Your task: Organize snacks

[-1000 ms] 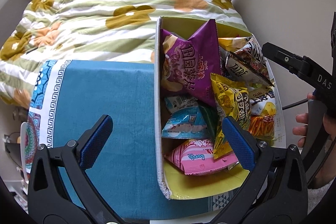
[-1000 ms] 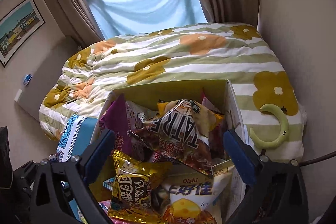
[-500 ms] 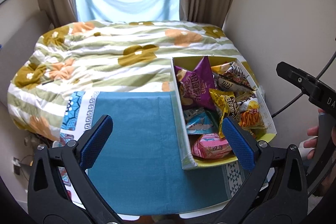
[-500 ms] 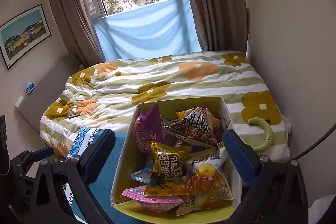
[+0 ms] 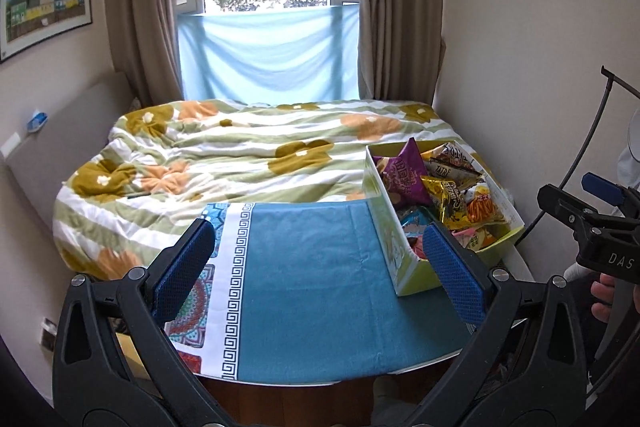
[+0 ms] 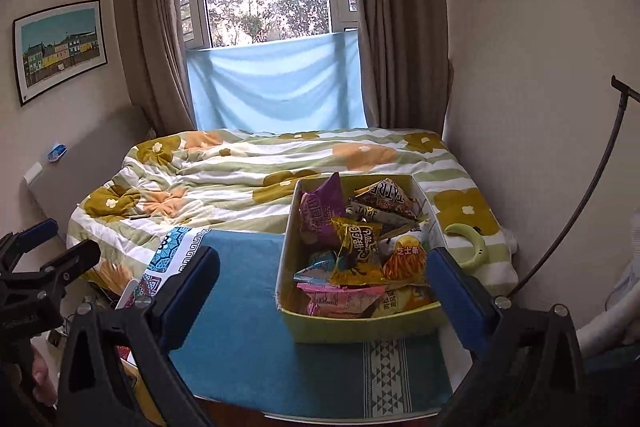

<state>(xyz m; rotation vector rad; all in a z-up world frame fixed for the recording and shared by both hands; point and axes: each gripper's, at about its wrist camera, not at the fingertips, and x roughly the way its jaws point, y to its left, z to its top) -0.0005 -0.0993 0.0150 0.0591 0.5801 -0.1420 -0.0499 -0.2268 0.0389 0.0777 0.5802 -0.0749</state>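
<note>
Both grippers have drawn back and risen from the snack box (image 6: 352, 327) over the last second, so the whole room now shows where packets filled the views before. Left gripper (image 5: 320, 269) is held level above the blue cloth (image 5: 320, 291) on the bench, its jaws spread wide with nothing between them. Right gripper (image 6: 320, 293) hovers over the bench's near edge, jaws equally wide and empty, with the box framed between its pads. That box sits at the right end of the cloth, its far end against the bed (image 6: 240, 183), holding the purple packet (image 6: 322, 213), yellow packet (image 6: 358, 253) and pink packet (image 6: 340, 301) among others. Left of the box the cloth lies bare up to its patterned border (image 5: 236, 283). A hand (image 5: 604, 297) grips the right tool's handle.
</note>
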